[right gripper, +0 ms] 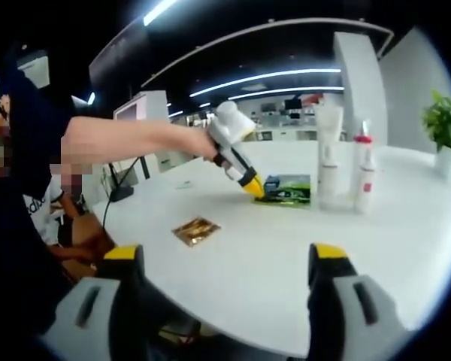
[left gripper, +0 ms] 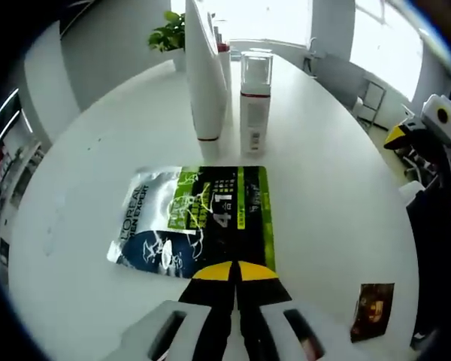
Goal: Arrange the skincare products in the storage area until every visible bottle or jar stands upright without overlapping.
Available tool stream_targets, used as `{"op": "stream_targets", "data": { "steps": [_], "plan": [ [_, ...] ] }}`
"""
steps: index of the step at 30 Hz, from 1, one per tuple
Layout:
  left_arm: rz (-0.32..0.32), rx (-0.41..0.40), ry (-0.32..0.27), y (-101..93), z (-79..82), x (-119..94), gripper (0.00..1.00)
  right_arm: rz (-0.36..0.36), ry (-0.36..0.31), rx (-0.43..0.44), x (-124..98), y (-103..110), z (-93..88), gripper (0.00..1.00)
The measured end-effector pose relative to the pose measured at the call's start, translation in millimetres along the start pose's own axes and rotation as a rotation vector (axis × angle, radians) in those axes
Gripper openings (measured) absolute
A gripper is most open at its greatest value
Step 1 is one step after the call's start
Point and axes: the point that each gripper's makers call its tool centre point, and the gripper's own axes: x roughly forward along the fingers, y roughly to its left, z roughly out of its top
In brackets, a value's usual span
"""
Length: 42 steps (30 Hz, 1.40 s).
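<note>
Item 1, left tongs (left gripper: 234, 272): yellow tips pressed together on the near edge of the flat sachet (left gripper: 198, 216), so I judge them clamped on it. In the right gripper view the same tongs (right gripper: 253, 188) meet the sachet (right gripper: 288, 189) at a slant, a person's hand (right gripper: 198, 143) behind them.

Item 2, right tongs (right gripper: 225, 259): spread wide, nothing between them, hovering well short of everything on the worktop (right gripper: 286, 256).

Item 3, white tube (left gripper: 204, 75): upright, straight ahead of the left tongs, beyond the sachet.

Item 4, pump bottle (left gripper: 255, 101): upright, clear cap, just beside the tube and apart from it.

Item 5, small brown packet (left gripper: 373, 308): flat, beside the left tongs, away from the rest.

Handling note: the sachet is limp. I would lift it by this edge slowly, keep the pinch firm, and stand or lean it beside the tube without brushing either upright item; the spread right tongs could steady it.

Legible print: sachet reads "L'ORÉAL", "MEN EXPERT", and a large "4". Tube and bottle labels are too small to read.
</note>
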Motion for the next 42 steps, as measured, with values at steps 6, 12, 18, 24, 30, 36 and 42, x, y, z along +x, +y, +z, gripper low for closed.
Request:
{"op": "stream_targets", "data": {
  "steps": [6, 12, 18, 24, 30, 36, 42],
  "plan": [
    [0.005, 0.002, 0.001, 1.2, -0.4, -0.4, 0.00, 0.001, -0.013, 0.003, -1.1, 0.2, 3.8, 0.90],
    [0.006, -0.003, -0.001, 1.0, -0.4, -0.6, 0.00, 0.001, -0.012, 0.005, -1.1, 0.6, 4.1, 0.90],
    [0.009, 0.000, -0.004, 1.8, -0.2, -2.8, 0.00, -0.002, -0.006, 0.003, 0.9, -0.4, 3.4, 0.90],
    [0.027, -0.004, -0.039, 2.4, 4.2, -13.2, 0.00, -0.002, 0.007, 0.008, 2.0, -0.1, -0.5, 0.91],
    [0.029, -0.043, -0.098, -3.5, 6.9, -24.1, 0.00, 0.020, 0.001, 0.011, 2.9, 5.1, 0.0, 0.91],
    [0.048, -0.073, -0.139, -7.9, 1.9, -39.5, 0.00, 0.032, 0.000, 0.009, 2.8, 10.9, 0.3, 0.91],
    [0.052, -0.115, -0.236, -21.3, 0.6, -56.7, 0.00, 0.042, 0.001, -0.006, 3.8, 22.1, 1.6, 0.91]
  ]
}}
